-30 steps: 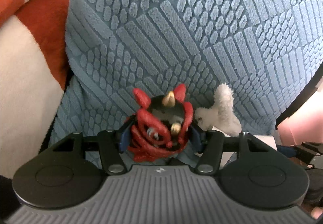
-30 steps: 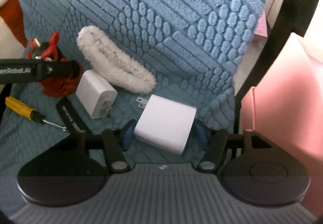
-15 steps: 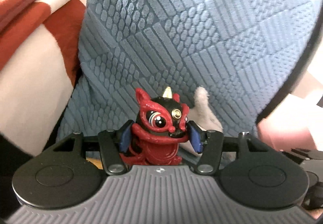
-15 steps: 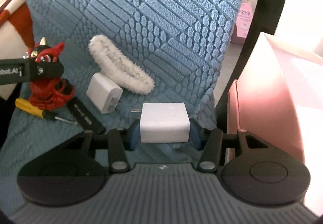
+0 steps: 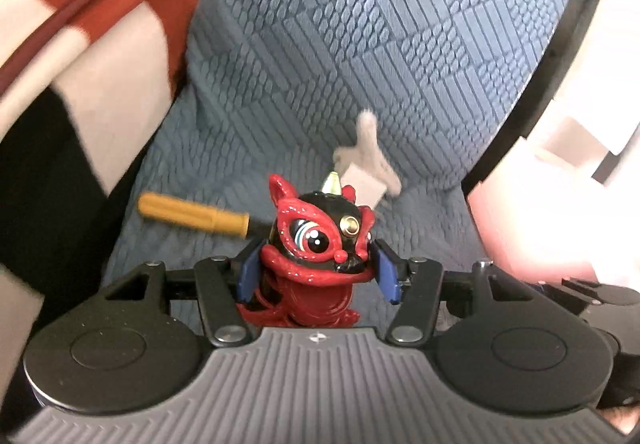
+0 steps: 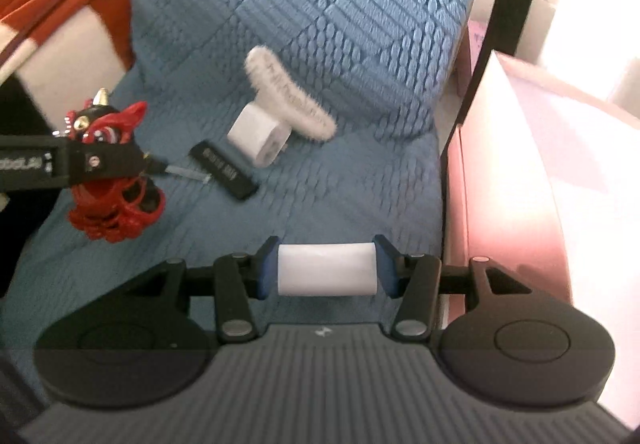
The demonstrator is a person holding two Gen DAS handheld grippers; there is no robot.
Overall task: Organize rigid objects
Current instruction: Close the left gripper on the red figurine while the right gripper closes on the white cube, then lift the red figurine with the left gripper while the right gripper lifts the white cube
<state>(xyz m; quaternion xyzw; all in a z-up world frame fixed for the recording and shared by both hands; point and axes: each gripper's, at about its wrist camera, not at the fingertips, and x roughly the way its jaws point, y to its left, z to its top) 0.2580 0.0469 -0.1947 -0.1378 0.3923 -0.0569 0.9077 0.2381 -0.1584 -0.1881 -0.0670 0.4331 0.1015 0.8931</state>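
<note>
Two grippers are each holding one thing above the blue cushion. The left gripper is squeezing the red dragon toy between its blue pads, with its fingers about half open around the toy's body. The right gripper is pinching the white charger block from both sides, with its fingers a bit less than half open. Both things are hanging in the air over the cushion, not lying on it. Still lying on the cushion are a second white charger, a fluffy white clip touching that charger, a black stick just beside it, and a yellow screwdriver just behind the toy in the left view. A pink bin is sitting just past the cushion's right edge. I think the toy could slip, because it is shiny and bumpy and the pads are only gripping its middle. The charger block is smooth, so it could twist or drop if the hand is swinging fast. The two grippers could also bump if both are heading for the bin together. The black stick has white writing on it, and the left gripper's side has white letters too, but both are too blurry to read.
</note>
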